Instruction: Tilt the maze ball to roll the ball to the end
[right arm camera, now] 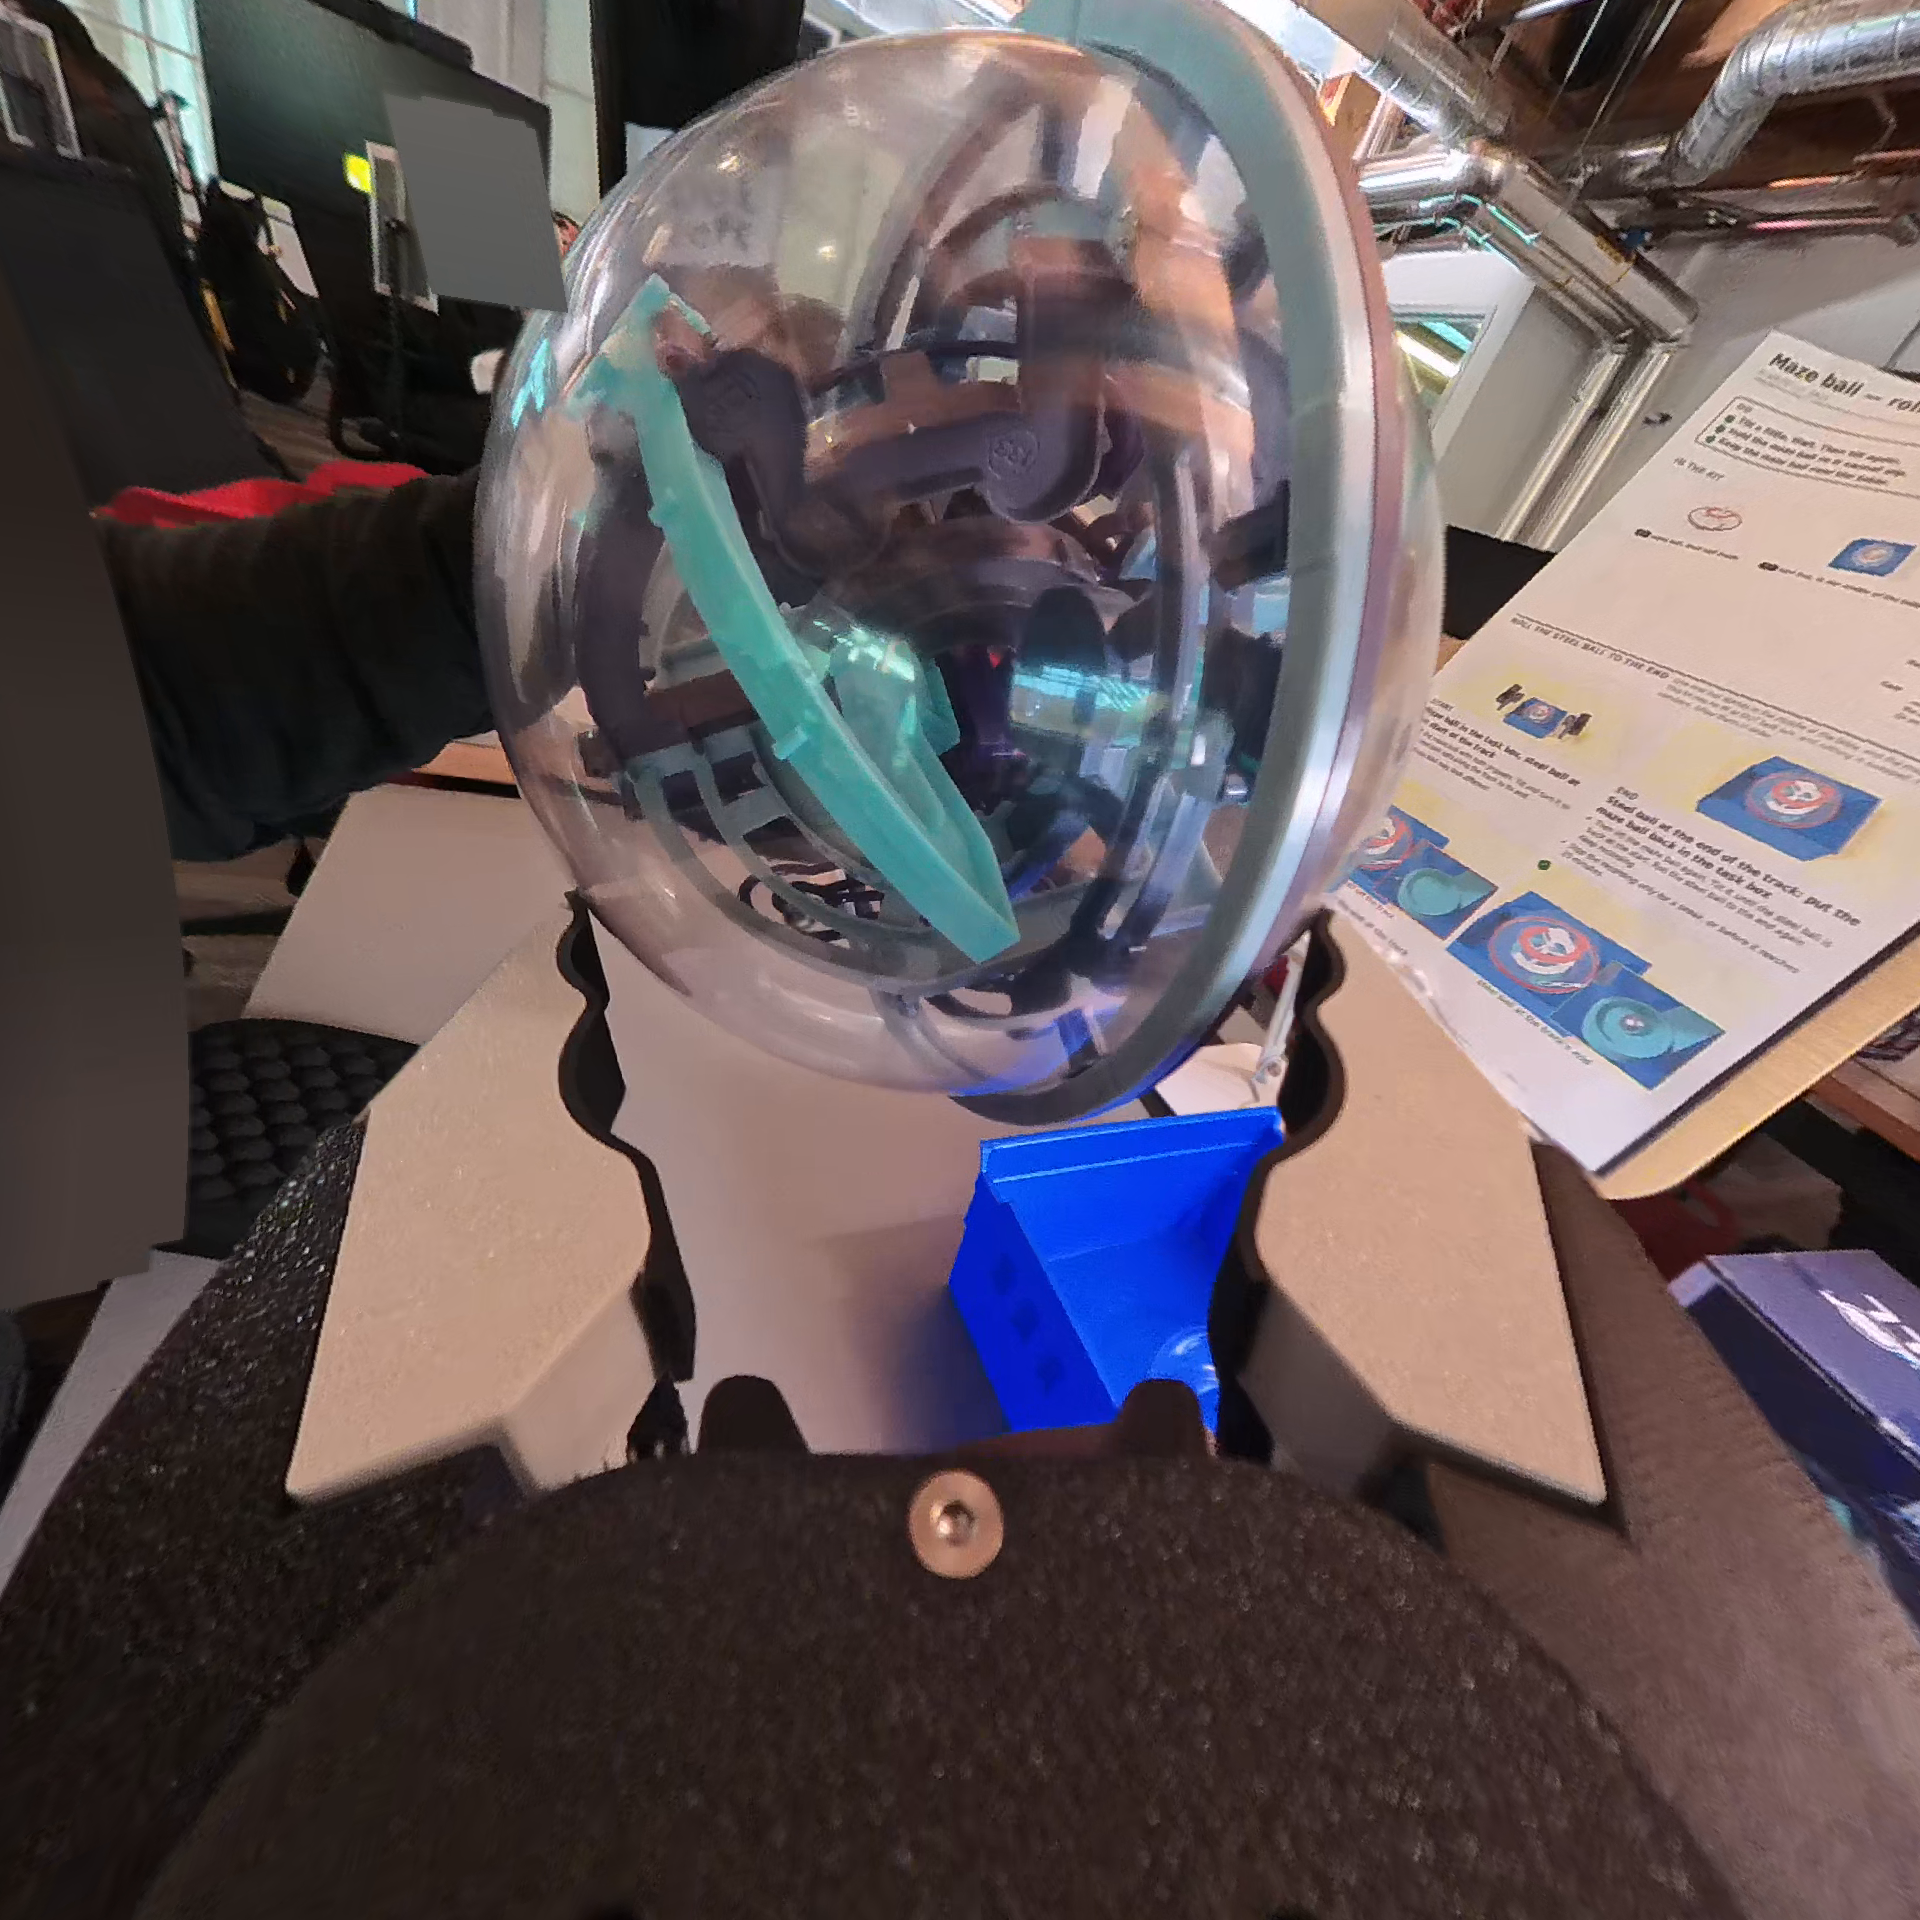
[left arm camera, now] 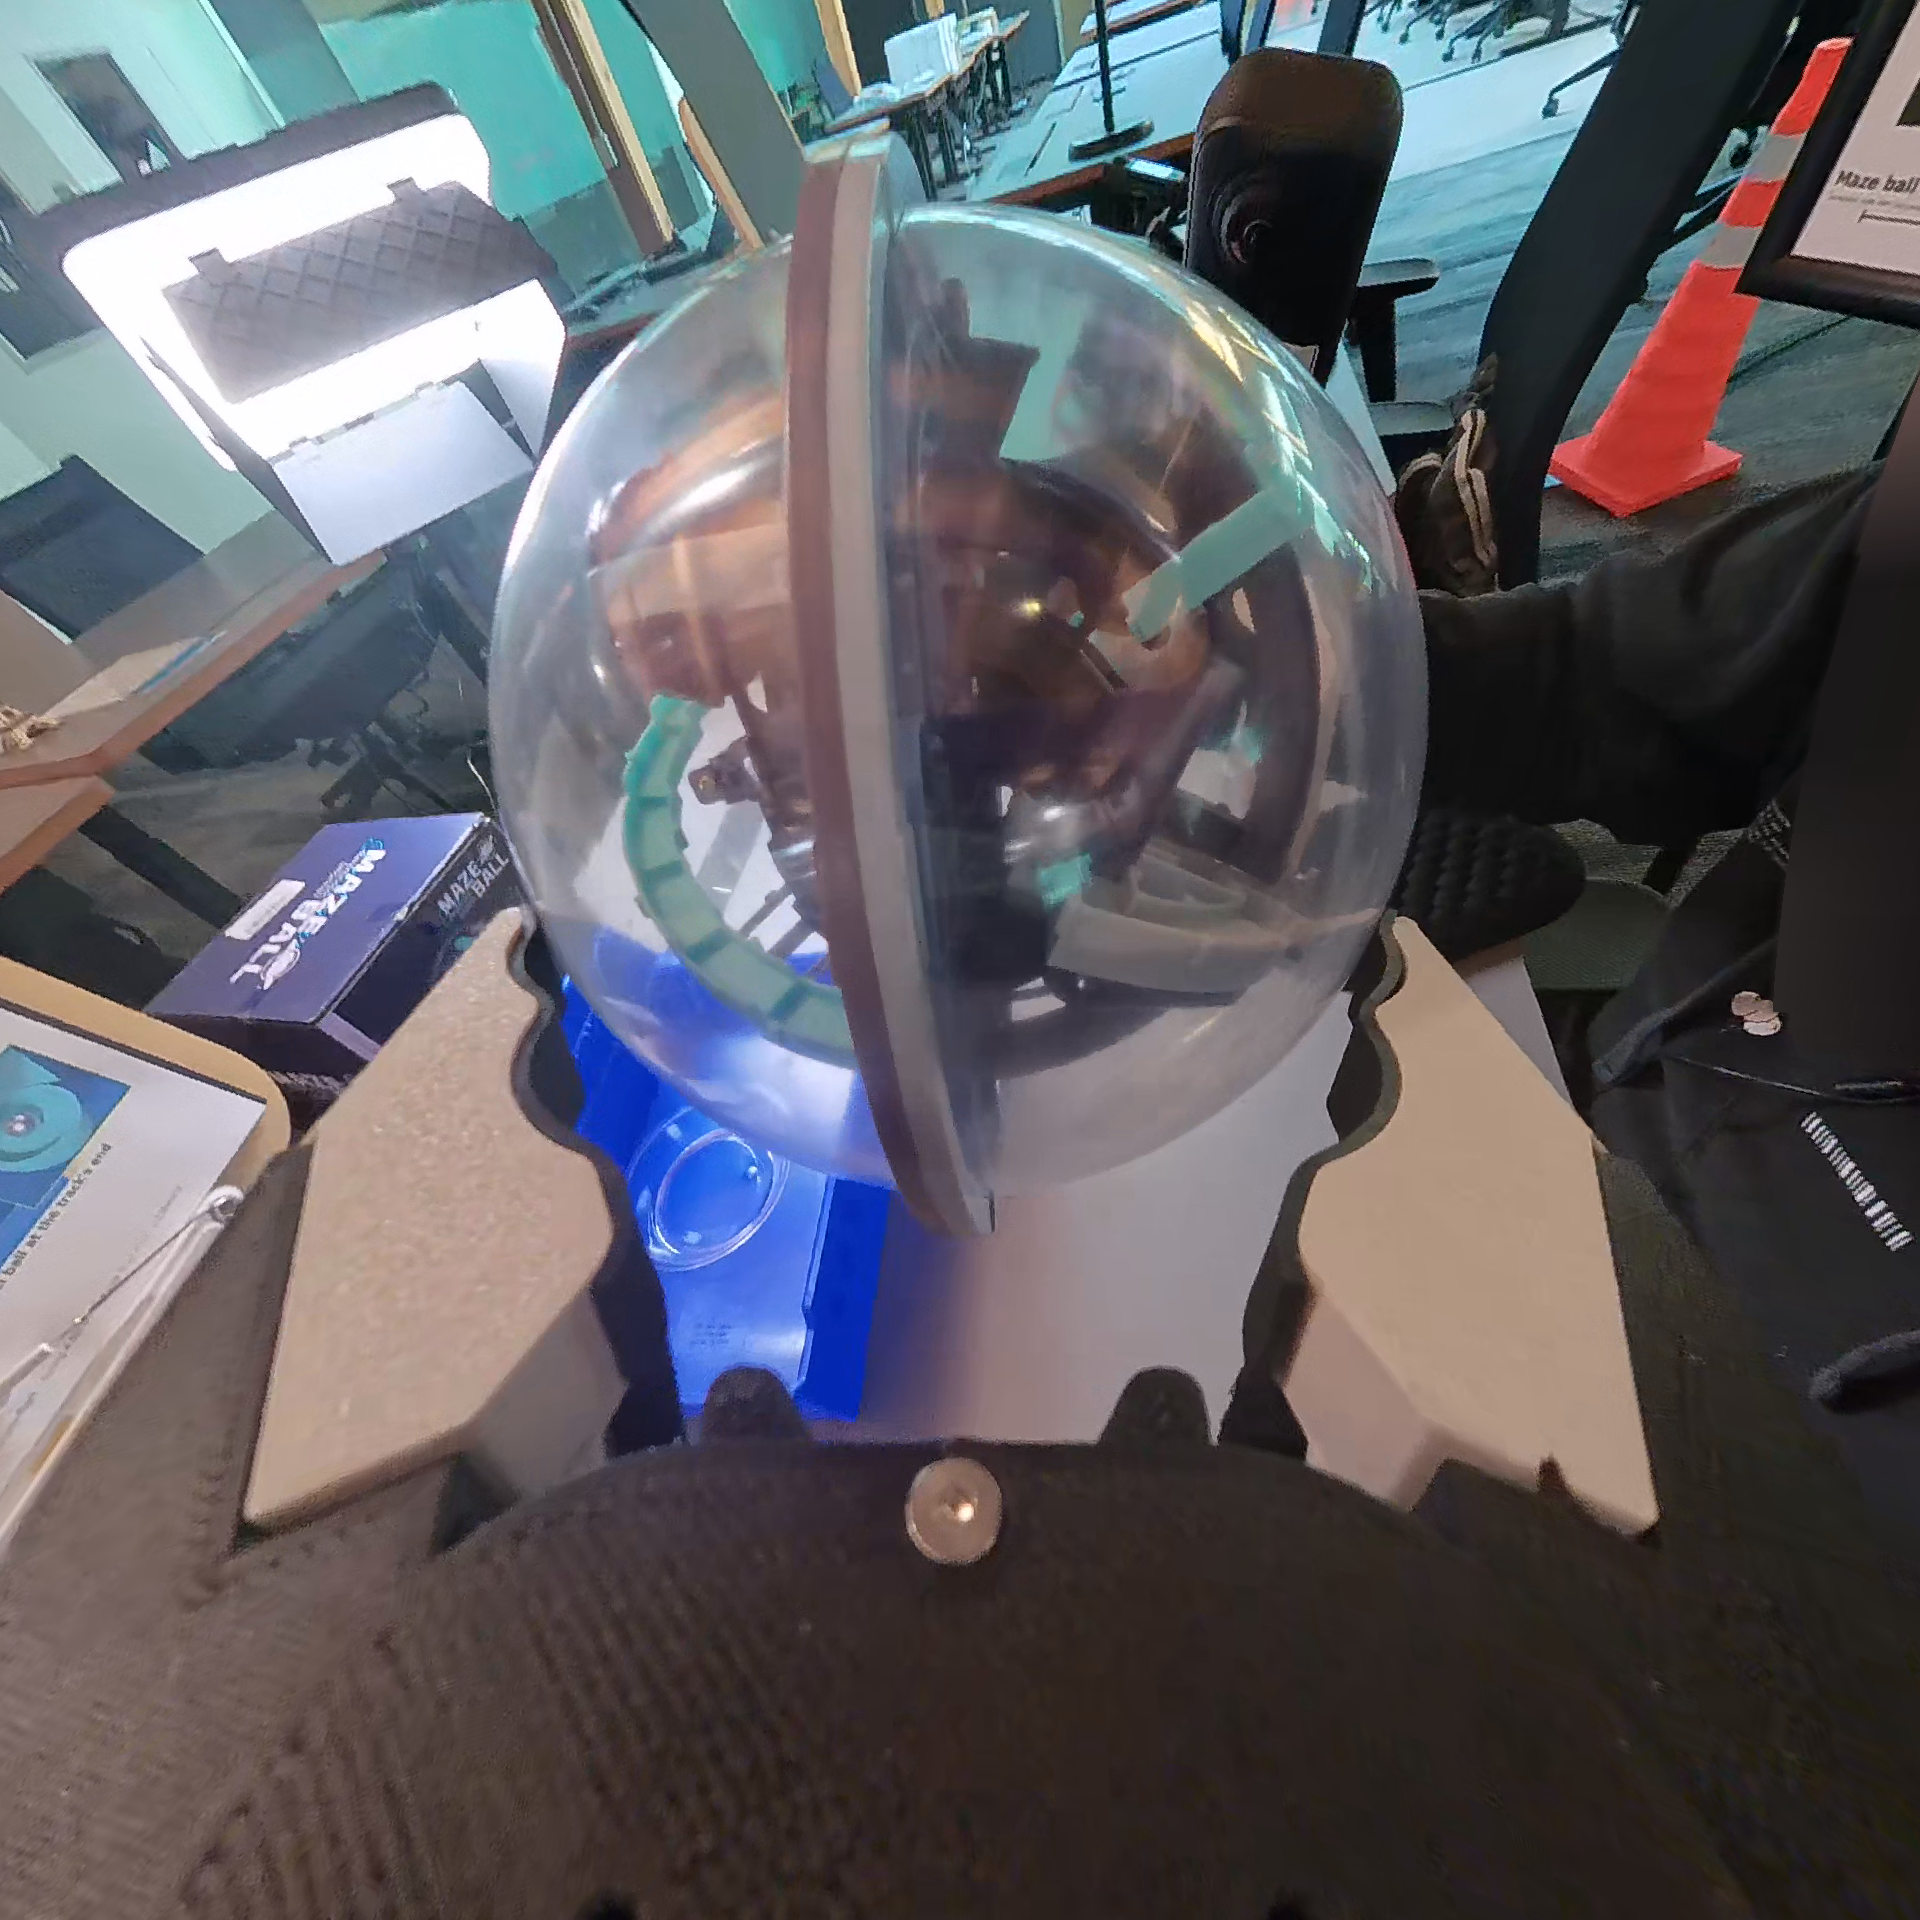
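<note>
The maze ball (left arm camera: 956, 686) is a clear hard sphere with a grey seam ring (left arm camera: 842, 623) around its middle and teal tracks (right arm camera: 790, 665) inside. It is held up in the air above the blue box (right arm camera: 1101, 1268), between the two grippers.

The left gripper (left arm camera: 956, 935) has its jaws spread wide, and their tips press the lower curve of the ball from both sides. The right gripper (right arm camera: 945, 935) does the same from the opposite side. So both sets of jaws are gripping the ball.

I judge the shell to be stiff, light and quite slippery, because it is smooth and rounded, and it may crack if squeezed too much. The jaws take it low on the curve, so it could slide out when tilted. A hold nearer the widest part seems safer. The small steel ball inside I cannot find.
</note>
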The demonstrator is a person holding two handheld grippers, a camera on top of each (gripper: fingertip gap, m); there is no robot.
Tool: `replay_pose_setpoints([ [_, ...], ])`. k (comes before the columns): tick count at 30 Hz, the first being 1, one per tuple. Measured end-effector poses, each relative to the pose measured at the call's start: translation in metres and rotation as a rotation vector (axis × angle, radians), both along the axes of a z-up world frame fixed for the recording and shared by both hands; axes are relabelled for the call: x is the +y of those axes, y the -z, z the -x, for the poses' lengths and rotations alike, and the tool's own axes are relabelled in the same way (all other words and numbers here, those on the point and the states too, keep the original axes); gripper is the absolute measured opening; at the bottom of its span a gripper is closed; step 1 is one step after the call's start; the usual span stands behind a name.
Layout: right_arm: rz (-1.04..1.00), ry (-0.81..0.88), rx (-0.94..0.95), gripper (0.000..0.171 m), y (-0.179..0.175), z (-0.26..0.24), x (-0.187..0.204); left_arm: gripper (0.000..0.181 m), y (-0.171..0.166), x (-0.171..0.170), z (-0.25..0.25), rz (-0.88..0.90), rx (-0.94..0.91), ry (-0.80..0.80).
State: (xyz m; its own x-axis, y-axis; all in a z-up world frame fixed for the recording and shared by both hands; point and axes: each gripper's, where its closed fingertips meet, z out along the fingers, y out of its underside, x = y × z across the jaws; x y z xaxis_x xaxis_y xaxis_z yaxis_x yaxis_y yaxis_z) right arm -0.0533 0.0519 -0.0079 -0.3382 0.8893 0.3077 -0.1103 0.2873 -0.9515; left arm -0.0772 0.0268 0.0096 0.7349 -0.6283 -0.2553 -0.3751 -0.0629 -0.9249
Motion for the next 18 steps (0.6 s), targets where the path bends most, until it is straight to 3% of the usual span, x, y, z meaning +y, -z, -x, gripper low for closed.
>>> replay_pose_setpoints([
  [11, 0.194, -0.065, -0.070, 0.131, 0.012, 0.006, -0.001, 0.146, 0.008, 0.001, 0.004, 0.187, -0.092, -0.075],
  [18, 0.171, -0.058, -0.054, 0.130, 0.015, 0.008, -0.001, 0.146, 0.009, 0.001, 0.005, 0.148, -0.061, -0.068],
])
